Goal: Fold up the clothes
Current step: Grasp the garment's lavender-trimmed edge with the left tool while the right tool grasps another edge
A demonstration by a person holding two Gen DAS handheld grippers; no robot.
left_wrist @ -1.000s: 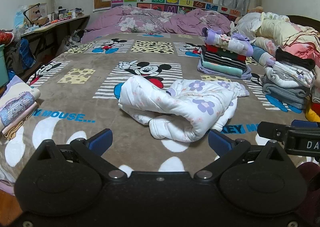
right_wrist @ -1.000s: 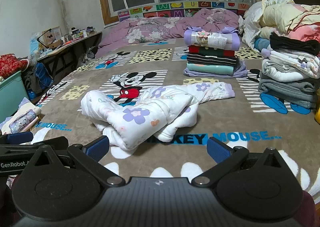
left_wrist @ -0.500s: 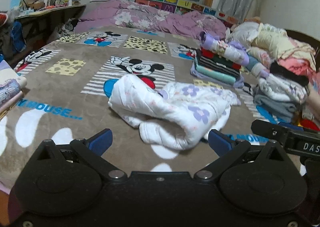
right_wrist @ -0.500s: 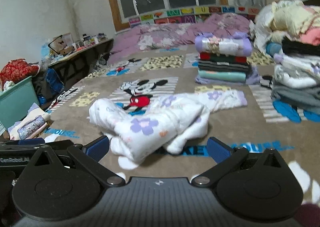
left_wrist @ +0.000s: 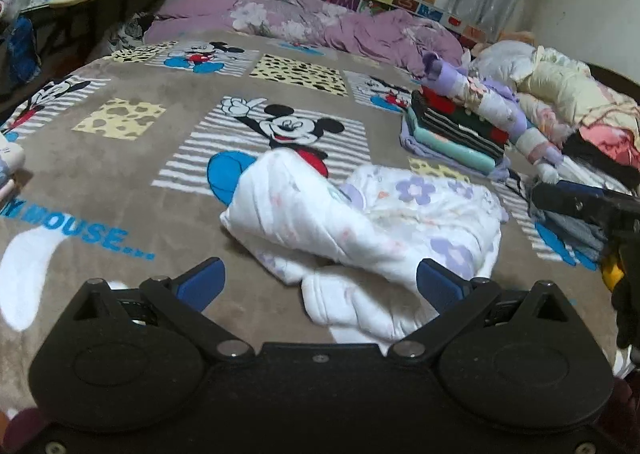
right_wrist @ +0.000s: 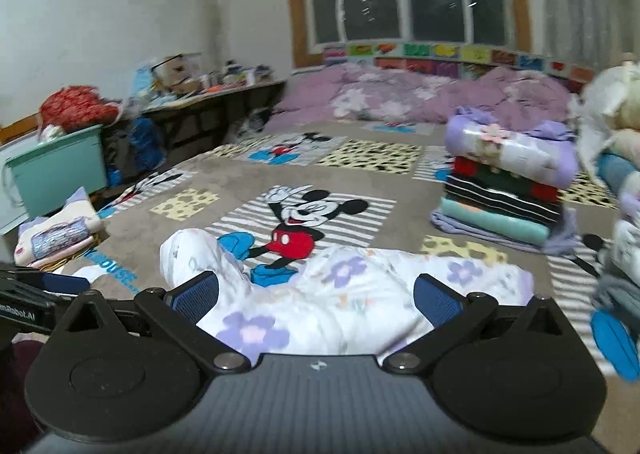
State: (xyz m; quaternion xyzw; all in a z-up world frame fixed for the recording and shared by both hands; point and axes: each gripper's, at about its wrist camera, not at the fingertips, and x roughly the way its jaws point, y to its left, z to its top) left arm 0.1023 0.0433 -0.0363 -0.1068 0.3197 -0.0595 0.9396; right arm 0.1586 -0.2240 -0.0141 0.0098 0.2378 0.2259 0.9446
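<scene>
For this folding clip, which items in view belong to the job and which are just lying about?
Job: white floral garment, crumpled and unfolded; left gripper, open; right gripper, open; folded stack.

Lying about: purple duvet, teal bin, cluttered desk, Mickey blanket.

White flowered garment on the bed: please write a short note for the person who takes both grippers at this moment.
Left gripper: open, holding nothing, just before the garment's near edge.
Right gripper: open, holding nothing, low over the garment.
White flowered garment: crumpled in a heap on the Mickey Mouse blanket, not folded.
Done: a folded stack stands behind it to the right; more folded piles lie at the right edge.
Left: grasp the garment, spread it flat, fold it, add it to a stack.
</scene>
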